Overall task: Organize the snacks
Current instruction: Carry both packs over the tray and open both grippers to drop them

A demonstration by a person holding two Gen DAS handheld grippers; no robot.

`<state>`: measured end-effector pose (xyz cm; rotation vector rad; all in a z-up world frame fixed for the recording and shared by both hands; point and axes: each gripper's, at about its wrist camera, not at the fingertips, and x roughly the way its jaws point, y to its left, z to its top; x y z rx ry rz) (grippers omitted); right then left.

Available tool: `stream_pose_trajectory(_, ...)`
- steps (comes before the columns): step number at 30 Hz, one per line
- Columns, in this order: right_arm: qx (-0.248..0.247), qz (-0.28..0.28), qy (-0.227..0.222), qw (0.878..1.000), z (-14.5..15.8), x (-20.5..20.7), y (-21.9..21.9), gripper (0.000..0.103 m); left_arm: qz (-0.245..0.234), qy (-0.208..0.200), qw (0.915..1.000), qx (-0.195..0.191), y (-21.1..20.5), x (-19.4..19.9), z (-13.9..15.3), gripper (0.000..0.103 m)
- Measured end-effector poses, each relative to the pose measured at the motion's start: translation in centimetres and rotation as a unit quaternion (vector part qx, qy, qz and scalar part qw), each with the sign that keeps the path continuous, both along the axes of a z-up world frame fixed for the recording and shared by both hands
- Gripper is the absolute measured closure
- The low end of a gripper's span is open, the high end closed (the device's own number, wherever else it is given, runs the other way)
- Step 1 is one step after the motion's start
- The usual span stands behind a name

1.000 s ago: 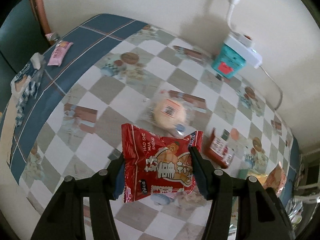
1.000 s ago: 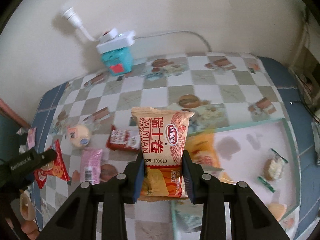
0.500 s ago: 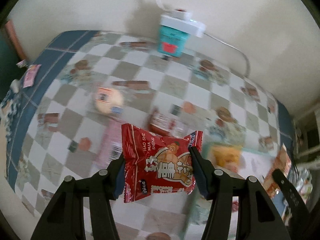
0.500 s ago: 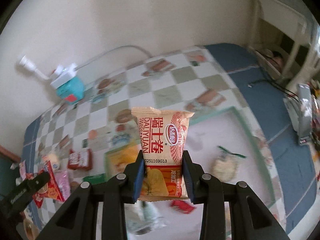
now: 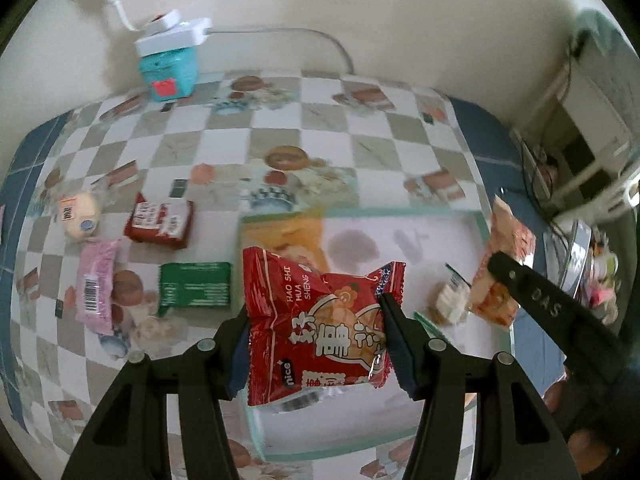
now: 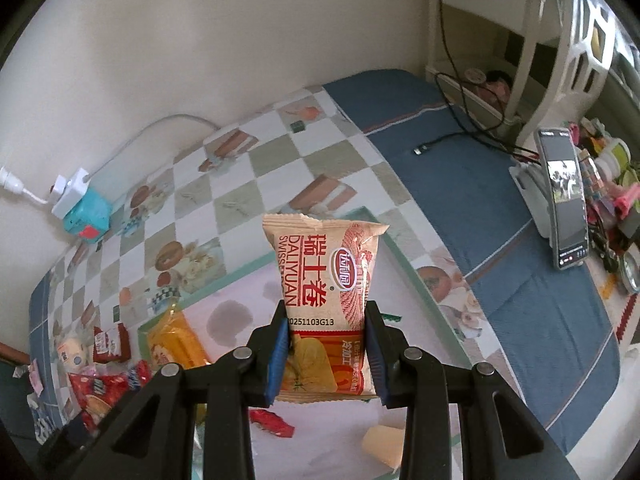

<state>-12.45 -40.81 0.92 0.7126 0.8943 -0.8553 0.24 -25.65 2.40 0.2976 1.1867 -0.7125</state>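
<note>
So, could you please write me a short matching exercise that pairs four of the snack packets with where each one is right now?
Things:
1. red peanut packet
2. tan Swiss roll packet
3. green packet
4. orange packet

Places:
A. lying inside the tray
B. clamped in the right gripper
C. flat on the checked tablecloth, outside the tray
D. clamped in the left gripper

Pairs: 1-D, 2-B, 3-C, 4-A
</note>
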Motion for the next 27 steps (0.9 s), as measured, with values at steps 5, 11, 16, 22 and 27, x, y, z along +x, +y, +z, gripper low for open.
stream_pose_trajectory(5,0.014,0.0,0.003,1.0,-1.0,-0.1,-0.4,0.066,-0.012,-0.005,0.9998,0.012,-0.9,-0.8,-0.7,0.043)
stream_pose_trajectory(11,0.021,0.014,0.01,1.0,-1.5,0.7,0.0,0.065,-0.017,-0.004,0.9996,0.023,-1.3,-1.0,-1.5,0.043)
stream_pose_trajectory(16,0.027,0.017,0.019,0.999,-1.9,1.0,0.1,0.065,-0.022,-0.001,0.9994,0.027,-1.5,-1.3,-1.8,0.043)
stream_pose_trajectory(22,0.024,0.013,0.026,0.999,-1.9,1.1,0.0,0.058,-0.021,0.0,0.9992,0.035,-1.5,-1.3,-1.9,0.042)
stream_pose_trajectory(27,0.019,0.017,0.029,0.999,-1.6,1.3,0.2,0.042,-0.016,0.001,0.9991,0.04,-1.3,-1.0,-1.9,0.035)
